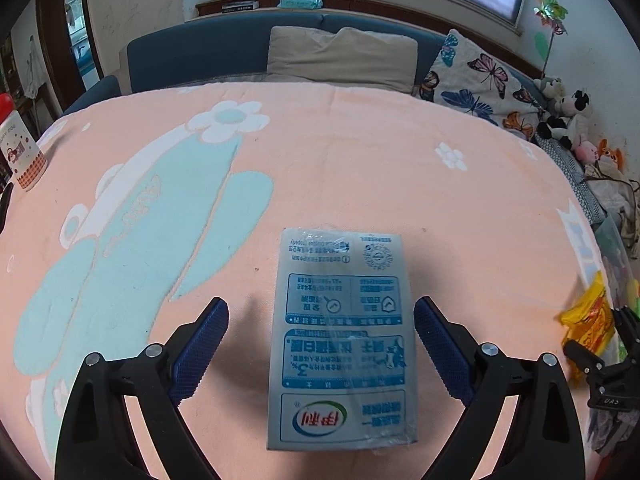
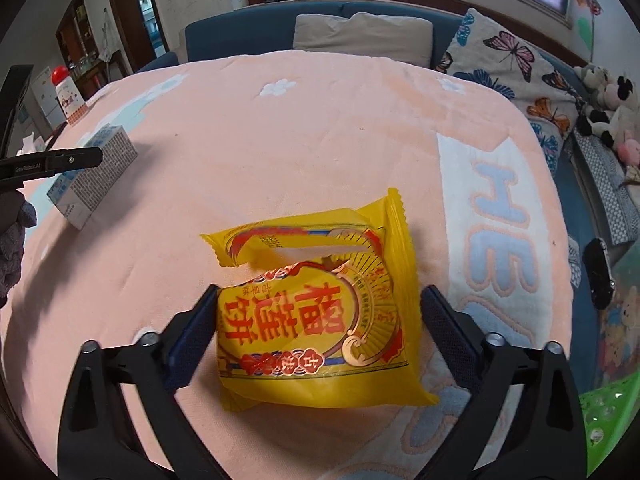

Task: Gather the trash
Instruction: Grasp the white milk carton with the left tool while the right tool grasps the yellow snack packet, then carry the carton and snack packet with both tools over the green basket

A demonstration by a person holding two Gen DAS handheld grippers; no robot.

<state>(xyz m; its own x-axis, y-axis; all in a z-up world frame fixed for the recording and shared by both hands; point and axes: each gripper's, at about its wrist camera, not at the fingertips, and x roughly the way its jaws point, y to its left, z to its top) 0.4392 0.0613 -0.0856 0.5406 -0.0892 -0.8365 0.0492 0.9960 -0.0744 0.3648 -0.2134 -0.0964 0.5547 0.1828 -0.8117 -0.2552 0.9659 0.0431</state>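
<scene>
A grey-blue milk carton [image 1: 340, 340] lies flat on the pink blanket. My left gripper [image 1: 322, 312] is open, its blue-padded fingers on either side of the carton with gaps on both sides. A torn yellow snack wrapper [image 2: 320, 320] with red characters lies on the blanket. My right gripper [image 2: 320, 304] is open around it, the left finger close to the wrapper's edge, the right finger a little apart. The carton also shows in the right wrist view [image 2: 94, 176] and the wrapper in the left wrist view [image 1: 588, 320].
A white bottle with a red cap [image 1: 20, 140] stands at the far left. A beige pillow [image 1: 340, 56] and a butterfly cushion [image 1: 480, 80] lie at the back. Plush toys [image 1: 568, 120] sit at the right. A green basket [image 2: 608, 420] is at the lower right.
</scene>
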